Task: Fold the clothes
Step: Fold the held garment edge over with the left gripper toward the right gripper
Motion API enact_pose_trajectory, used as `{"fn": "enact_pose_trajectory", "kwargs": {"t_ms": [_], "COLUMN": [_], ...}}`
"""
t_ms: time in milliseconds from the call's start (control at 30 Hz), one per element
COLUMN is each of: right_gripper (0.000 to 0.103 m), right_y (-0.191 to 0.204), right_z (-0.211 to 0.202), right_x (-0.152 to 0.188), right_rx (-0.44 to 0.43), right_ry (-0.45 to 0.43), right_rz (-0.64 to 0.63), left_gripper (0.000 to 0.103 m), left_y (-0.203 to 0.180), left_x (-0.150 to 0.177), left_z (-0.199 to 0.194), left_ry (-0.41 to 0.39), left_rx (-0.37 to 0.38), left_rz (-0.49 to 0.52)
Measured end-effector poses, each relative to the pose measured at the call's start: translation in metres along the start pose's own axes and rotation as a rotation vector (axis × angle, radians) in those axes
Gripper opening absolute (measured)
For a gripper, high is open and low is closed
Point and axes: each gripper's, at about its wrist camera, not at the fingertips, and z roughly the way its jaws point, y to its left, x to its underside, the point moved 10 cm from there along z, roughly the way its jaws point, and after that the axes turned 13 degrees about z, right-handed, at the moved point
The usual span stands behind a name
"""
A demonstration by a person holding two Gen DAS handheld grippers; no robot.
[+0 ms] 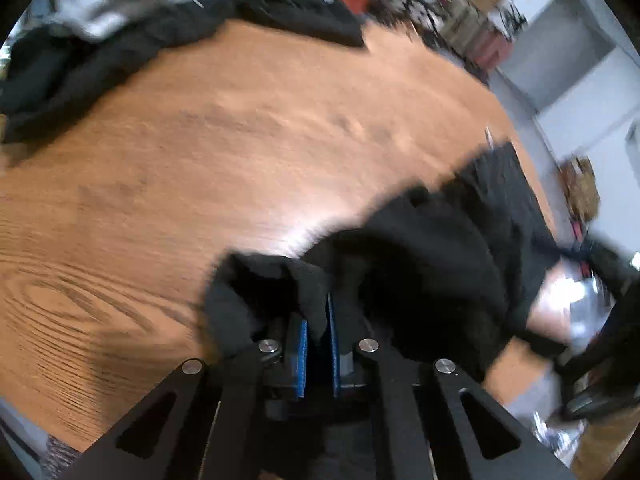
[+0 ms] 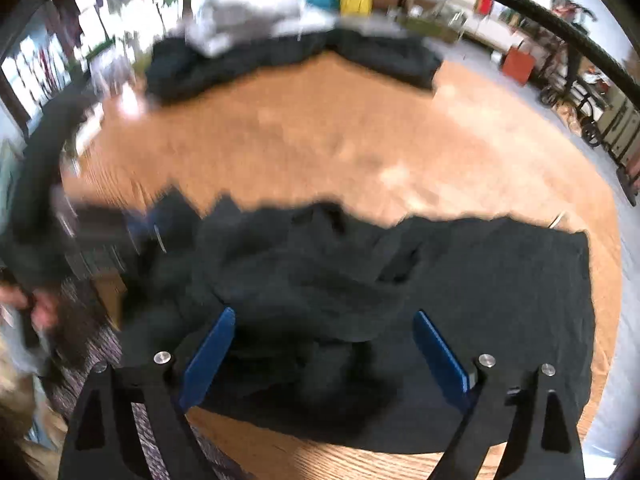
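Note:
A black garment (image 2: 400, 272) lies rumpled across the near part of the wooden table (image 2: 320, 136). In the left wrist view my left gripper (image 1: 318, 320) is shut on a fold of that black garment (image 1: 432, 248), with the cloth pinched between the blue pads (image 1: 303, 356) and draped over the fingers. In the right wrist view my right gripper (image 2: 324, 320) stands open just above the garment, its blue pads (image 2: 212, 356) wide apart with bunched cloth under them. The other gripper (image 2: 92, 236) shows blurred at the left, holding the garment's edge.
Dark clothes (image 1: 80, 60) and a pale garment (image 1: 120, 4) are heaped along the table's far edge. Another dark folded pile (image 2: 384, 56) sits at the back. Bare wood (image 1: 240, 140) fills the table's middle. A hand (image 2: 36, 304) and patterned fabric show at lower left.

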Motion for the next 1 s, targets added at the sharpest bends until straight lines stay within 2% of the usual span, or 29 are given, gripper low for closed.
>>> {"fn": "enact_pose_trajectory", "kwargs": {"t_ms": [100,133,167,200,267,333,433,467,533,600,633,667,700,800,833,933,1000], "right_gripper": [0.089,0.077,0.058,0.045,0.027,0.016,0.009,0.009,0.009,0.012,0.021,0.046,0.054,0.061,0.067,0.069,0.069], "right_y": [0.008,0.011,0.013,0.014,0.012,0.002,-0.019,-0.024,-0.034,-0.048,-0.049,-0.052,-0.052,-0.026,-0.017,0.008,0.014], "right_z": [0.023,0.027,0.03,0.03,0.021,-0.004,-0.065,-0.082,-0.114,-0.122,-0.117,-0.103,-0.088,-0.046,-0.032,0.005,0.012], "right_x": [0.018,0.021,0.024,0.023,0.013,-0.006,-0.048,-0.057,-0.073,-0.078,-0.075,-0.067,-0.058,-0.023,-0.011,0.023,0.024], "right_rx": [-0.062,-0.081,-0.099,-0.111,-0.114,-0.067,-0.025,-0.014,0.009,0.05,0.054,0.042,0.027,-0.051,-0.077,-0.149,-0.16], "right_ry": [0.053,0.048,0.043,0.04,0.023,-0.058,-0.234,-0.279,-0.364,-0.401,-0.395,-0.353,-0.311,-0.181,-0.137,-0.015,-0.008], "right_rz": [0.035,0.036,0.036,0.033,0.041,0.023,0.056,0.067,0.091,0.127,0.143,0.165,0.181,0.149,0.138,0.108,0.11], "left_gripper": [0.005,0.005,0.005,0.005,0.005,0.005,0.005,0.005,0.005,0.005,0.005,0.005,0.005,0.005,0.004,0.004,0.004], "left_y": [0.033,0.038,0.043,0.044,0.048,0.055,0.067,0.072,0.083,0.099,0.106,0.113,0.118,0.127,0.128,0.117,0.107], "left_x": [-0.01,-0.014,-0.017,-0.019,-0.026,-0.029,-0.034,-0.035,-0.039,-0.04,-0.04,-0.04,-0.039,-0.04,-0.04,-0.05,-0.059], "left_z": [-0.004,-0.003,-0.002,-0.001,-0.001,-0.002,-0.006,-0.007,-0.009,-0.011,-0.012,-0.014,-0.014,-0.017,-0.018,-0.032,-0.044], "left_ry": [-0.018,-0.021,-0.023,-0.024,-0.039,-0.054,-0.08,-0.09,-0.108,-0.118,-0.127,-0.136,-0.14,-0.15,-0.155,-0.18,-0.2], "left_rx": [-0.023,-0.027,-0.03,-0.026,-0.04,-0.055,-0.045,-0.036,-0.071,-0.093,-0.096,-0.098,-0.106,-0.115,-0.1,0.004,0.068], "left_rz": [-0.083,-0.093,-0.102,-0.106,-0.103,-0.122,-0.174,-0.196,-0.213,-0.256,-0.278,-0.299,-0.31,-0.334,-0.343,-0.355,-0.349]}}
